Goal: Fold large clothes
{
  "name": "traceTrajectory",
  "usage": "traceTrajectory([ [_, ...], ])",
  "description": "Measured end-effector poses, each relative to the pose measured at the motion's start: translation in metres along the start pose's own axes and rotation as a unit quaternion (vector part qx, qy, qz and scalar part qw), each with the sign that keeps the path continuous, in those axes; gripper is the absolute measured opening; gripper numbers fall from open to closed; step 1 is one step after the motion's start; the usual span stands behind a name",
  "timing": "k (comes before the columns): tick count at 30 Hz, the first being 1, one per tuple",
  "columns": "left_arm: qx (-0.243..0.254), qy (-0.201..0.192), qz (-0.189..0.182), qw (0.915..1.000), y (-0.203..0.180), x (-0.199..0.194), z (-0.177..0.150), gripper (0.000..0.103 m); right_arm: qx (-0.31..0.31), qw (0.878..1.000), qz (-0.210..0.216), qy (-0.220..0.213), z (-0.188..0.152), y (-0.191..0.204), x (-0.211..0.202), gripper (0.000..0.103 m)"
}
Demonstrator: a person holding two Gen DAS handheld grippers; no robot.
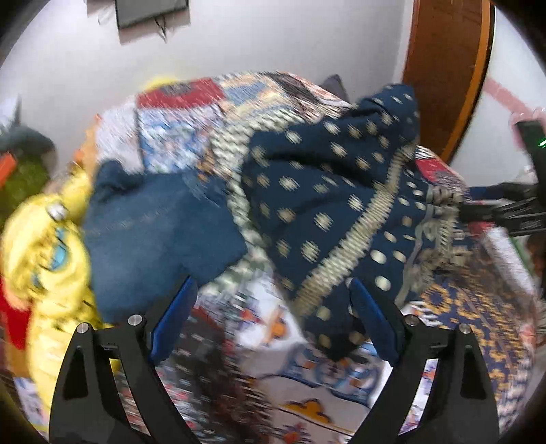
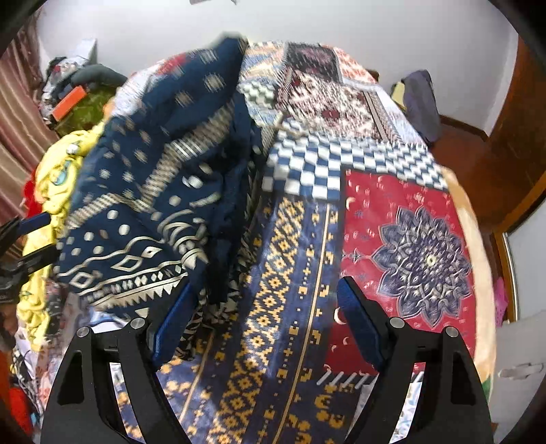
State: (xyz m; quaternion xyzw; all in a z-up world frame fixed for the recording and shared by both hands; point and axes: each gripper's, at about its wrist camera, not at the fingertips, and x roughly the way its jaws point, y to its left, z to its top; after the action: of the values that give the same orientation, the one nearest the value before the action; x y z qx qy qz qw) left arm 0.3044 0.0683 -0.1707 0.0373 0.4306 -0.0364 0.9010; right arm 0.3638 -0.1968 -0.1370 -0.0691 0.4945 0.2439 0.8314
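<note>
We judge the step to be the first pick-up: the navy printed garment (image 1: 327,191) lies bunched toward the left edge of the patchwork bedspread (image 2: 402,218). Our left gripper (image 1: 273,321) and right gripper (image 2: 262,317) stand wide, holding nothing. Next we must find a hem or corner and spread it flat.

A patchwork-print blanket (image 2: 392,205) covers the bed, with a red panel bearing a dark blue mandala on the near right, a blue-and-white chequered band beyond it, and a blue strip with orange diamonds in the near middle. A white wall (image 1: 273,41) stands on the far side. A brown wooden door (image 1: 447,68) rises at the far right. A dark frame (image 1: 150,10) hangs on the wall, far left. Striped curtains (image 2: 17,112) hang at the left edge.
</note>
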Motion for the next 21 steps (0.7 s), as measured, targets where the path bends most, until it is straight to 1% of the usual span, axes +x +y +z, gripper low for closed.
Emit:
traceTrajectory([
  [2, -0.004, -0.010, 0.004, 0.9999, 0.007, -0.002, 0.009, 0.091, -0.002, 1.000, 0.011, -0.023, 0.010, 0.006, -0.014, 0.081],
  [6, -0.026, -0.012, -0.002, 0.9996, 0.023, 0.010, 0.035, 0.091, -0.004, 0.998, 0.038, -0.057, 0.036, 0.020, -0.020, 0.082],
  [8, -0.036, -0.006, -0.014, 0.9992, 0.028, 0.025, 0.049, 0.091, -0.006, 0.997, 0.047, -0.060, 0.051, 0.027, -0.010, 0.082],
  [12, -0.050, 0.017, -0.032, 0.9981, 0.033, 0.062, 0.071, 0.091, -0.025, 0.997, 0.059, -0.046, 0.075, 0.042, 0.024, 0.082],
  [14, -0.060, 0.024, -0.037, 0.9972, 0.035, 0.083, 0.081, 0.091, -0.030, 0.998, 0.054, -0.033, 0.086, 0.045, 0.042, 0.082],
  [16, -0.074, 0.025, -0.052, 0.9956, 0.037, 0.099, 0.092, 0.092, -0.036, 0.998, 0.044, -0.020, 0.097, 0.046, 0.062, 0.082],
  [19, -0.096, 0.014, -0.060, 0.9935, 0.044, 0.116, 0.106, 0.093, -0.040, 0.999, 0.017, -0.015, 0.112, 0.037, 0.085, 0.081],
  [21, -0.122, 0.001, -0.066, 0.9903, 0.051, 0.120, 0.112, 0.093, -0.009, 1.000, 0.001, -0.019, 0.123, 0.019, 0.095, 0.081],
])
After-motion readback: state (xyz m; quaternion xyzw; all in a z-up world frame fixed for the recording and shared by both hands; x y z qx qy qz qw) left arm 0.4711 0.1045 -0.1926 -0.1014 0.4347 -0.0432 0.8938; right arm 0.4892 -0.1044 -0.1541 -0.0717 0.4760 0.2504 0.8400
